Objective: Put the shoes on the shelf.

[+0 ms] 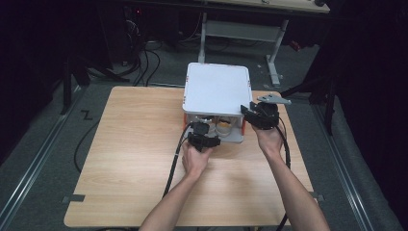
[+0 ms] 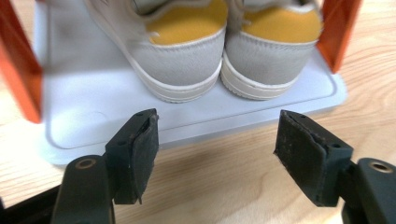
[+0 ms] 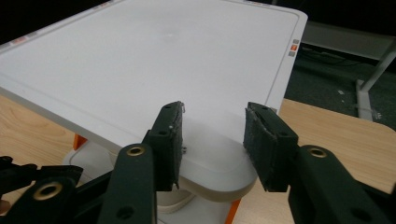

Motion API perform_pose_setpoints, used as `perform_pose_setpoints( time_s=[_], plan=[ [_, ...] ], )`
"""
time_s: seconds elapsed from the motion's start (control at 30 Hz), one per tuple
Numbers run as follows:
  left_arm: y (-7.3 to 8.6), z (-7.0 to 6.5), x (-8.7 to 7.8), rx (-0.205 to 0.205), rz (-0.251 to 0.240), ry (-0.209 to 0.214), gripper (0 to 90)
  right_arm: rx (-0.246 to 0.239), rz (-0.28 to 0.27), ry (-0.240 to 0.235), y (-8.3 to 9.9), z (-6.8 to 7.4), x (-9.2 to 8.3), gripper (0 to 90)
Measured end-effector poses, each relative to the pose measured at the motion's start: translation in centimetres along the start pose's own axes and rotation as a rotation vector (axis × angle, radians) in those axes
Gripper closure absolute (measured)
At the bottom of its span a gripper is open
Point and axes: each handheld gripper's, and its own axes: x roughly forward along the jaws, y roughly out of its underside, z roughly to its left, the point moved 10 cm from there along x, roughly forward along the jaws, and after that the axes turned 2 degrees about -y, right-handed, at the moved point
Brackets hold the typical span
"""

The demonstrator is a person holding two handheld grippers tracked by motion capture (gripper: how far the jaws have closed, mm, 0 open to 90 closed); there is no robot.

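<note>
Grey shoes point(image 2: 219, 60) sit heels-out on the rack point(image 1: 217, 86), easing retrieval. Left claw point(image 2: 217, 140) gapes empty at their 6 o'clock; right claw point(image 3: 212, 140), parted, straddles the rack's top corner without gripping.

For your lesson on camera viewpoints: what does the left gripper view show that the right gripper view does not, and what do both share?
Left gripper view alone: a pair of grey shoes with yellow linings, heels outward on the rack's bottom shelf, beyond the open left gripper.

Right gripper view alone: the rack's white top panel and the open right gripper at its corner.

Shared: orange posts and the wooden table.
</note>
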Motion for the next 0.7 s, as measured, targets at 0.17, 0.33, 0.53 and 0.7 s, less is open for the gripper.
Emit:
perform_pose_setpoints(
  time_s=[0.17,0.33,0.53,0.7],
  plan=[
    [-0.8,0.9,-2.8,0.032,-0.065,0.054,32.8,0.043,-0.038,-0.040,-0.6,-0.3,-1.0,51.1],
    [-0.7,1.7,-4.5,0.085,-0.095,0.071,34.8,0.046,-0.038,-0.058,-0.6,-0.4,-2.3,50.4],
    [-0.1,2.0,-6.2,0.127,-0.113,0.106,35.0,0.028,-0.022,-0.060,0.6,-0.3,-3.8,50.9],
    [0.2,2.4,-7.5,0.162,-0.133,0.105,36.1,0.026,-0.016,-0.069,1.8,-0.4,-4.9,50.1]
  ],
)
